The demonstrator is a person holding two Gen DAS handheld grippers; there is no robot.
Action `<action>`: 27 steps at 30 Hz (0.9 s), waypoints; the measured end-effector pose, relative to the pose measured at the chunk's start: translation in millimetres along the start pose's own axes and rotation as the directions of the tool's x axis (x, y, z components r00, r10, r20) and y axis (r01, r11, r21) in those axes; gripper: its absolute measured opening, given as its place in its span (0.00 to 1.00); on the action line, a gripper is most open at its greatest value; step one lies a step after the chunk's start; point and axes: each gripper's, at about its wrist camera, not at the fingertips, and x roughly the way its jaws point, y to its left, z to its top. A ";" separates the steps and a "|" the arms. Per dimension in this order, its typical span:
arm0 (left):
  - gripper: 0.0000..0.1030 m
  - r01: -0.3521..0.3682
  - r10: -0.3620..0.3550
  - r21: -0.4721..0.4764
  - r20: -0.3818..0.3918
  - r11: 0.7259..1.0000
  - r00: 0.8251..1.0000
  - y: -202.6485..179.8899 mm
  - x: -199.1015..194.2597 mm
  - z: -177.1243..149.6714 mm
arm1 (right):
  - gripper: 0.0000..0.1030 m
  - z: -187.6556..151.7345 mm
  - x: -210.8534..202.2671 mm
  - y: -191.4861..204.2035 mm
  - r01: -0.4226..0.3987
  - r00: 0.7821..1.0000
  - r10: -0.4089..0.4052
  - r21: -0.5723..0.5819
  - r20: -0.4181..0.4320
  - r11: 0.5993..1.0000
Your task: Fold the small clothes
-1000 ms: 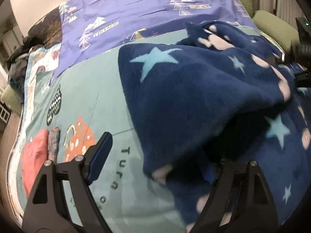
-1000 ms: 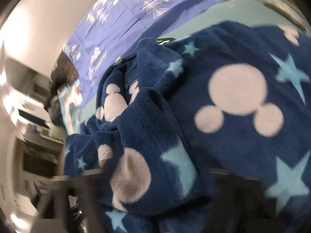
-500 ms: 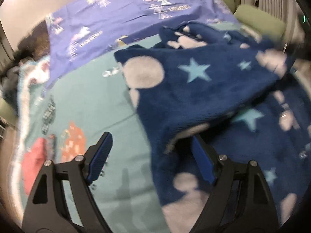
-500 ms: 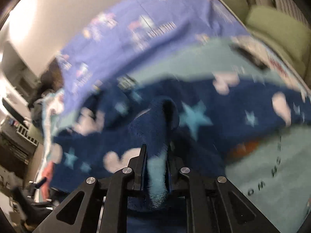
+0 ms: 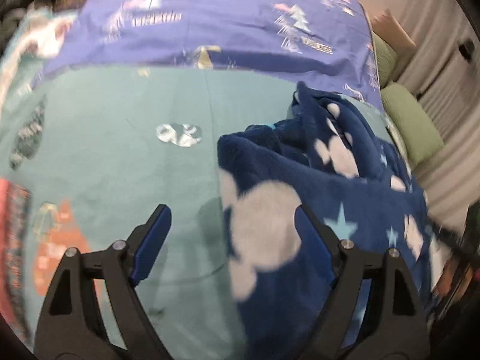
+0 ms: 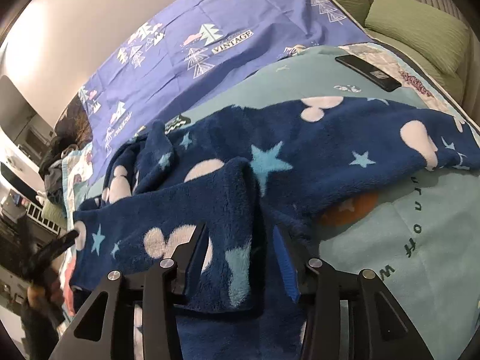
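Observation:
A dark blue fleece garment with pale mouse heads and light blue stars lies spread and partly bunched on the teal bed cover. My right gripper is open, and a fold of the fleece lies between its jaws. The same garment fills the right half of the left wrist view. My left gripper is open above the cover, with the garment's left edge lying over its right finger. The left gripper also shows at the far left of the right wrist view.
A purple sheet with tree prints covers the far part of the bed. A black phone lies on the cover at the back right. Green cushions sit beyond the bed's right edge. Dark clutter sits at the far left.
My right gripper has opened and let go of the fleece fold it pinched. The garment has dropped flatter onto the bed. My left gripper has swung left, staying open.

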 end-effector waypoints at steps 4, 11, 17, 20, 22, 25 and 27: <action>0.12 0.035 -0.036 -0.090 -0.003 0.995 0.999 6.6 9.5 5.9 | 0.45 -2.5 9.1 4.2 0.013 1.000 -0.013 -0.010 -0.010 1.000; 0.17 -0.011 0.012 -0.086 0.009 0.996 1.000 34.9 5.9 -3.1 | 0.45 -1.8 12.9 13.6 0.005 1.000 -0.005 -0.043 -0.012 0.999; 0.33 -0.086 0.091 -0.053 0.098 0.995 0.991 17.6 -43.8 -9.0 | 0.45 -11.7 -7.8 22.9 0.037 0.998 -0.034 -0.083 0.048 0.996; 0.33 -0.040 0.028 0.077 0.150 0.996 0.988 -14.6 -71.0 -22.9 | 0.32 -17.4 -17.9 38.1 -0.023 0.997 0.033 -0.148 0.064 0.989; 0.33 -0.028 0.004 0.161 0.148 0.986 0.989 -34.7 -74.9 -36.3 | 0.25 -21.6 -12.7 49.3 -0.072 0.997 0.078 -0.177 0.027 0.982; 0.33 -0.113 0.097 0.281 0.070 0.953 0.993 -53.1 -47.4 -56.6 | 0.16 -30.4 15.5 56.2 0.015 0.998 -0.028 -0.226 -0.052 0.974; 0.35 -0.257 0.265 0.338 0.023 0.905 0.964 -46.7 -14.8 -69.5 | 0.12 -33.1 27.8 46.9 0.032 0.996 -0.049 -0.211 -0.076 0.977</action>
